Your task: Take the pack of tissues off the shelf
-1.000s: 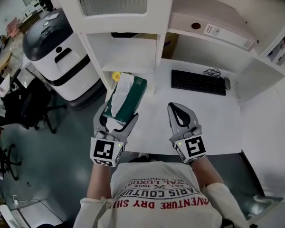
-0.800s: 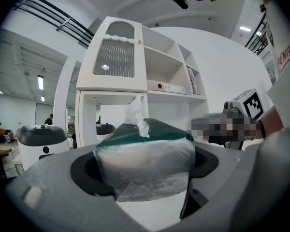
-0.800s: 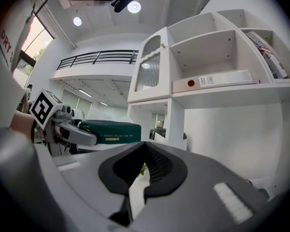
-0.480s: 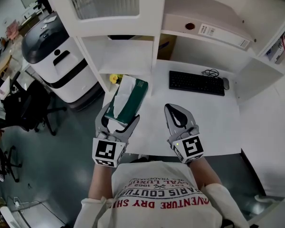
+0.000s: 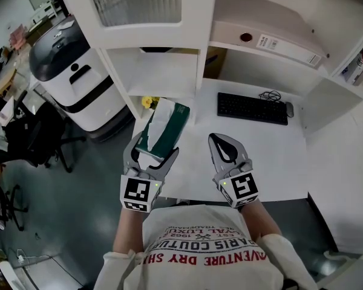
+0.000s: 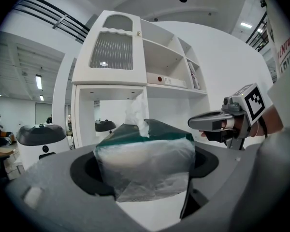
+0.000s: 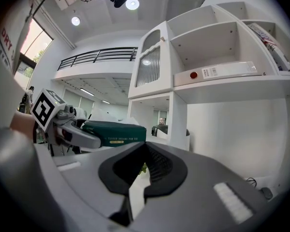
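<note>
A dark green pack of tissues (image 5: 164, 127) with a white tissue sticking out of its top sits between the jaws of my left gripper (image 5: 151, 142), which is shut on it above the left end of the white desk (image 5: 272, 156). The left gripper view shows the pack (image 6: 145, 161) filling the jaws, its clear wrap facing the camera. My right gripper (image 5: 222, 145) hovers over the desk to the right, shut with nothing in it. In the right gripper view the pack (image 7: 117, 132) shows at left beside the left gripper's jaw.
A white shelf unit (image 5: 163, 71) rises behind the desk, with a white binder (image 5: 272, 41) lying on an upper shelf. A black keyboard (image 5: 252, 107) lies at the desk's back. A small yellow object (image 5: 147, 101) sits by the shelf's foot. A white and grey machine (image 5: 66, 65) stands at left.
The left gripper with the pack has shifted slightly away from me toward the shelf. The right gripper has barely moved.
</note>
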Available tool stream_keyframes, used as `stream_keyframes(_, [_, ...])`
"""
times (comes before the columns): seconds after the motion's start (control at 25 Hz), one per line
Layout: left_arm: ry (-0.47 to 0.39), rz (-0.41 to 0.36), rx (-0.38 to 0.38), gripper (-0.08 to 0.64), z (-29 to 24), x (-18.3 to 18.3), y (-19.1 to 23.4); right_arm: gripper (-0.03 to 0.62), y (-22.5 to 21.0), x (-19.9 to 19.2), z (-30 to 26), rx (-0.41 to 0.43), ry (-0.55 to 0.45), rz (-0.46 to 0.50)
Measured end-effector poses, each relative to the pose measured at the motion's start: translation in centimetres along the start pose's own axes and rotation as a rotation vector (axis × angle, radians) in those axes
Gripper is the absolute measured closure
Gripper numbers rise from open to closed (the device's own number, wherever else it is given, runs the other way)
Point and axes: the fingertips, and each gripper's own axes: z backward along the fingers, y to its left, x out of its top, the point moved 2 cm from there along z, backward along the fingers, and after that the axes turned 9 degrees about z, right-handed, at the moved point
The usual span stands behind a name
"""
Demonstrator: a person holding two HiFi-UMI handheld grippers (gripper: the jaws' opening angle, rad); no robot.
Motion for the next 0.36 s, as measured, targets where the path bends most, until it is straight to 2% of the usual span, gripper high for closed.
stream_keyframes(0.36, [-0.019, 0.054, -0.014, 0.129, -0.26, 0.16, 0.3, 0.592, 0.53, 0.03, -0.83, 0.031, -0.01, 0.006])
